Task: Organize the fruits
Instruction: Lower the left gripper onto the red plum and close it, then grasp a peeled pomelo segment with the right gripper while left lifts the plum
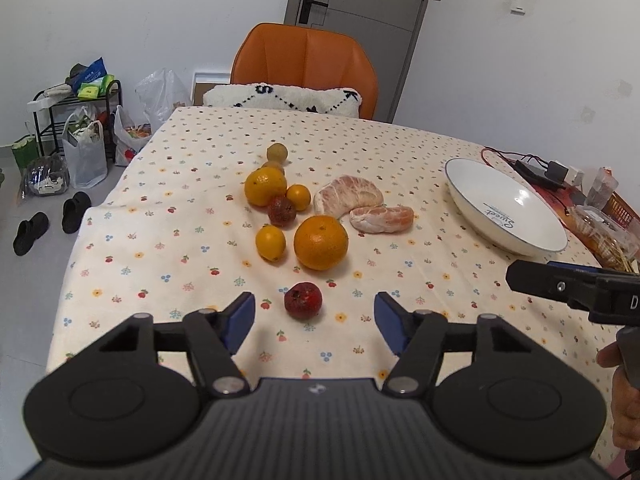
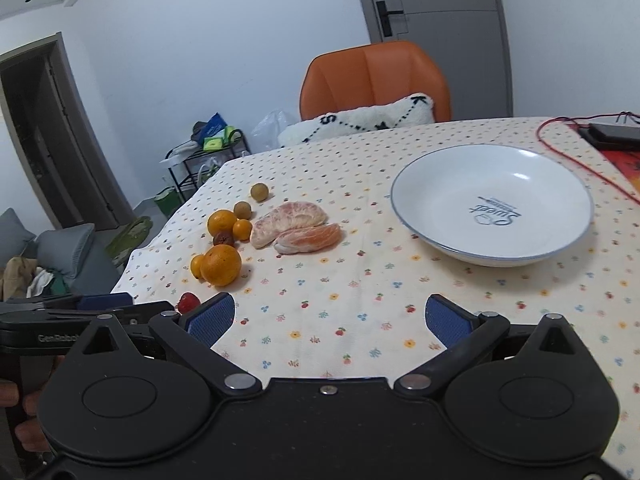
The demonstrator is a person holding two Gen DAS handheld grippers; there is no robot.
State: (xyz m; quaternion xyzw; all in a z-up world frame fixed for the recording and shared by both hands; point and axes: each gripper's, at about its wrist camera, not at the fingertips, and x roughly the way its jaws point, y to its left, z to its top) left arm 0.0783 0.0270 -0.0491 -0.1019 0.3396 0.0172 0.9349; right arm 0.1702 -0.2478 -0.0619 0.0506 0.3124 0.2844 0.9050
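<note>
Fruit lies scattered on the flowered tablecloth (image 1: 168, 216). A small dark red fruit (image 1: 303, 299) sits nearest, just ahead of my left gripper (image 1: 314, 312), whose blue pads stand apart on either side of it without touching. Behind it lie a large orange (image 1: 321, 242), a small yellow citrus (image 1: 271, 243), another orange (image 1: 265, 186), a peeled pomelo segment (image 1: 347, 196) and a peeled orange piece (image 1: 382, 219). An empty white plate (image 2: 492, 210) sits to the right. My right gripper (image 2: 330, 314) hangs open over bare cloth.
An orange chair (image 1: 306, 64) with a white cushion (image 1: 280, 98) stands at the table's far side. Cables and a black device (image 1: 536, 170) lie past the plate, with a plastic snack box (image 1: 604, 232) by them. Bags, a rack (image 1: 76, 120) and shoes sit on the floor at left.
</note>
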